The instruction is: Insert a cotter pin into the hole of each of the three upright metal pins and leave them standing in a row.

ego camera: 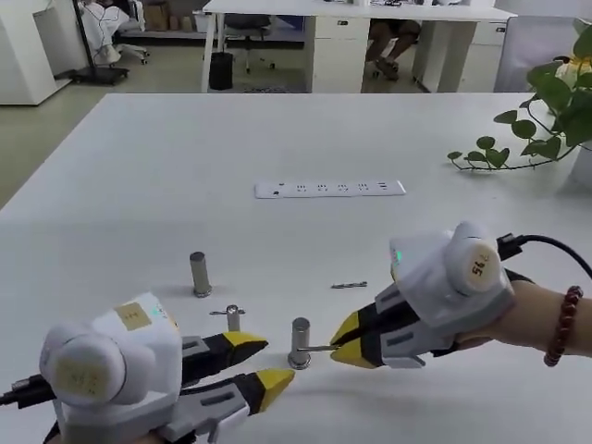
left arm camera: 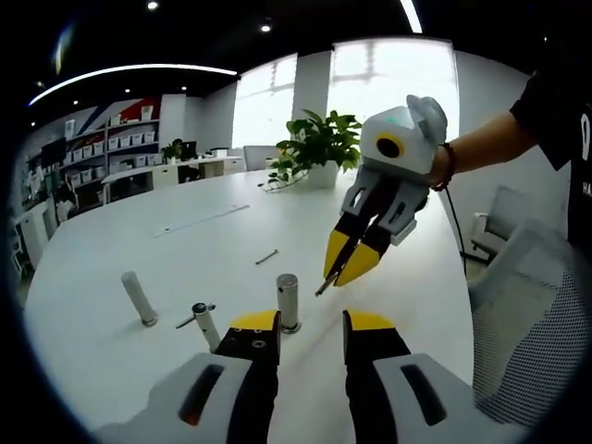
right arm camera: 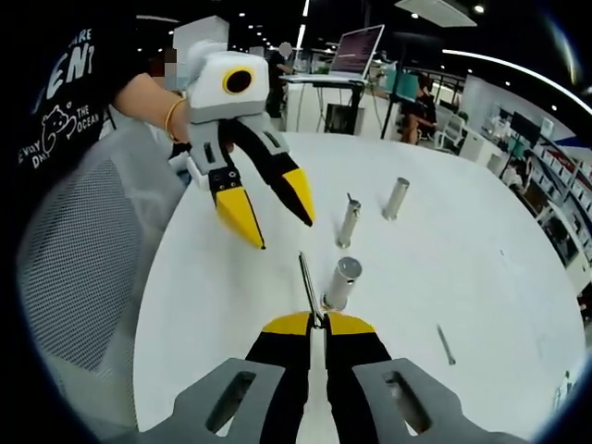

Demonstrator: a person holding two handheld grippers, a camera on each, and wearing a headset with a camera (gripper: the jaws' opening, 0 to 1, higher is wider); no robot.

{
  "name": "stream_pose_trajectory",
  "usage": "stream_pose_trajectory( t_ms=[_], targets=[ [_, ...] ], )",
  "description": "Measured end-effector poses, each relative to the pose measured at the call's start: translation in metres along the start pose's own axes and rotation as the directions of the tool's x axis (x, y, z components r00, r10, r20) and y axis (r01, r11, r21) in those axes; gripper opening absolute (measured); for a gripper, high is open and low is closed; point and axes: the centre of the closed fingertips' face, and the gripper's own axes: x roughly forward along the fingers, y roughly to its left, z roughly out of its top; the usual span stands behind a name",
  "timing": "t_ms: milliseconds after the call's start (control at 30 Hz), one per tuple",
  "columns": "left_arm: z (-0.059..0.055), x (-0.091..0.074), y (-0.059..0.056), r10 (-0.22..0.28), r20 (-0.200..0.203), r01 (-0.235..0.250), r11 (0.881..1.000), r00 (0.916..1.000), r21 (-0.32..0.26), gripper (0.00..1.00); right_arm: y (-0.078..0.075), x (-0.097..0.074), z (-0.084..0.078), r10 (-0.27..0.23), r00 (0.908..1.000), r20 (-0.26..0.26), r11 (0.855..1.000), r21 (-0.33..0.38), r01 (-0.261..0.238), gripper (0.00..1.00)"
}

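**While the right tongs (ego camera: 344, 344) clamp a cotter pin (right arm camera: 309, 287), its tip lies beside the near metal pin (ego camera: 300, 342), not through it**

As everything rests on the white table (ego camera: 296, 139), start there: three metal pins stand upright on it in a slanting row, from left of centre down to the lower middle of the head view.

The left tongs (ego camera: 262, 363) sit at the lower left of that view, jaws apart and holding nothing, just below the middle pin (ego camera: 233, 319). The right tongs come in from the lower right, jaws together on one end of the cotter pin, and are the nearer of the two to the near metal pin.

The far pin (ego camera: 199, 275) is bare. The middle pin already has a cotter pin crossing it near the top.

In the head view, the held cotter pin lies almost level and points left from the right tongs at the near metal pin's shaft. In the right gripper view, it runs up the frame just left of that pin. In the left gripper view, its tip hangs just right of the pin, with a gap between them. The hole itself is too small to make out. I judge the coming move depends on swinging the cotter pin's long axis square onto the hole.

A spare cotter pin (ego camera: 350, 285) lies flat on the table just above the right tongs, likely for the far pin.
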Motion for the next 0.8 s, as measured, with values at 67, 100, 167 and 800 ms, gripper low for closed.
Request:
stream_pose_trajectory(
  t_ms=[67,100,167,800],
  targets=[
    [-0.001,0.001,0.001,0.013,-0.007,-0.013,1.0,0.9999,0.02,0.26,-0.004,-0.001,-0.002,-0.013,0.9999,-0.003,1.0,0.006,0.013,0.0],
    [-0.002,0.001,0.001,0.017,-0.01,-0.017,1.0,0.9998,0.025,0.26,-0.006,-0.002,-0.003,-0.017,0.9998,-0.005,1.0,0.007,0.017,0.0],
    [-0.003,0.001,0.0,0.022,-0.017,-0.021,0.999,0.9996,0.033,0.27,-0.009,-0.002,-0.006,-0.029,0.9995,-0.014,1.0,0.003,0.029,0.0],
    [-0.006,-0.002,0.003,0.066,-0.015,-0.066,0.998,0.9977,-0.006,0.3,-0.031,0.003,-0.024,-0.095,0.9938,-0.059,0.995,0.009,0.095,0.0]
  ],
)
